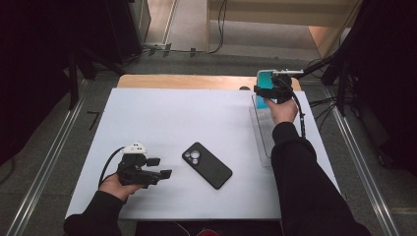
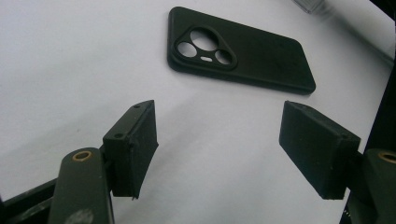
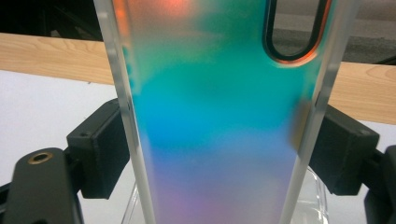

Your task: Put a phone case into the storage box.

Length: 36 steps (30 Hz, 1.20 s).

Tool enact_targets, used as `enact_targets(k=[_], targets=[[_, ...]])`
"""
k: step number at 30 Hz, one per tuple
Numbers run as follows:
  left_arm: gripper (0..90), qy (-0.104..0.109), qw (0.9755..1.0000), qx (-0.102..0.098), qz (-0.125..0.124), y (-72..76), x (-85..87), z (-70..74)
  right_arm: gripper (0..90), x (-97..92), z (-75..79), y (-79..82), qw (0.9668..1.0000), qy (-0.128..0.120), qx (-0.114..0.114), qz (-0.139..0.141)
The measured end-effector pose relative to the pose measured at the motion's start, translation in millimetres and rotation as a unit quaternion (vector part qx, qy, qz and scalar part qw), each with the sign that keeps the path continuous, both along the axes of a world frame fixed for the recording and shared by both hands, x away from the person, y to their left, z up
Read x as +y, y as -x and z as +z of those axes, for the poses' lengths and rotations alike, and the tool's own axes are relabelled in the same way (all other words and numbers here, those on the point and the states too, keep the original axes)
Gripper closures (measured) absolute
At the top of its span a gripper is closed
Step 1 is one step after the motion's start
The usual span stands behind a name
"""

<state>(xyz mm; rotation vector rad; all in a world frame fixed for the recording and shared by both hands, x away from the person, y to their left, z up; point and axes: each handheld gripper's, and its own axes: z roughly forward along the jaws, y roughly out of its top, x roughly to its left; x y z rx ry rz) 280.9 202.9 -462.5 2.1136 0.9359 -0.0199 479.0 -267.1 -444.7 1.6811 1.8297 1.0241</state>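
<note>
A phone case point(image 1: 207, 165) lies flat near the middle of the surface point(image 1: 162, 118), towards the front. The left gripper point(image 1: 160, 167) sits just left of it, apart from it. At the far right edge, the right gripper point(image 1: 265, 91) holds a second case point(image 3: 219, 116) above a clear tray point(image 1: 263, 142).

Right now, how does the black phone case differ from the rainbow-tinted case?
The black phone case is opaque and dark; the rainbow-tinted case is translucent, shading from teal to violet. The black one lies flat on the white table, untouched, while the tinted one is clamped by its long edges in the right tool. The left tool stands open near the black case. Both have camera cutouts.
</note>
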Motion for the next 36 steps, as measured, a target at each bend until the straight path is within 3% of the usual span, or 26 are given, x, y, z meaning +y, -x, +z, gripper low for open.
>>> enact_targets(k=[6, 18, 22, 27, 33, 36], targets=[[28.3, 0.000, 1.0000, -0.001, -0.001, 0.0, -0.1, -0.1, 14.6, 1.3, -8.5, -4.4, 0.9999, -0.008, 0.003, -0.006], [28.2, -0.001, 1.0000, 0.001, -0.004, -0.3, -0.5, -0.5, 14.3, 3.8, -16.8, -8.9, 0.9998, 0.008, 0.001, -0.021], [28.2, -0.002, 1.0000, 0.001, -0.005, -0.3, -0.9, -0.7, 14.3, 4.1, -17.4, -9.4, 0.9997, 0.006, -0.002, -0.024], [28.2, -0.001, 1.0000, 0.001, -0.006, -0.5, -1.1, -1.0, 14.1, 3.9, -17.8, -8.2, 0.9997, 0.002, 0.012, -0.023], [28.2, -0.002, 1.0000, 0.001, -0.005, 0.1, -1.7, -0.9, 14.2, 5.6, -16.1, -6.3, 0.9996, 0.020, 0.013, -0.015], [28.2, -0.002, 1.0000, 0.001, -0.006, 0.0, -1.4, -1.0, 14.1, 3.4, -14.7, -5.4, 0.9997, 0.012, 0.012, -0.017]])
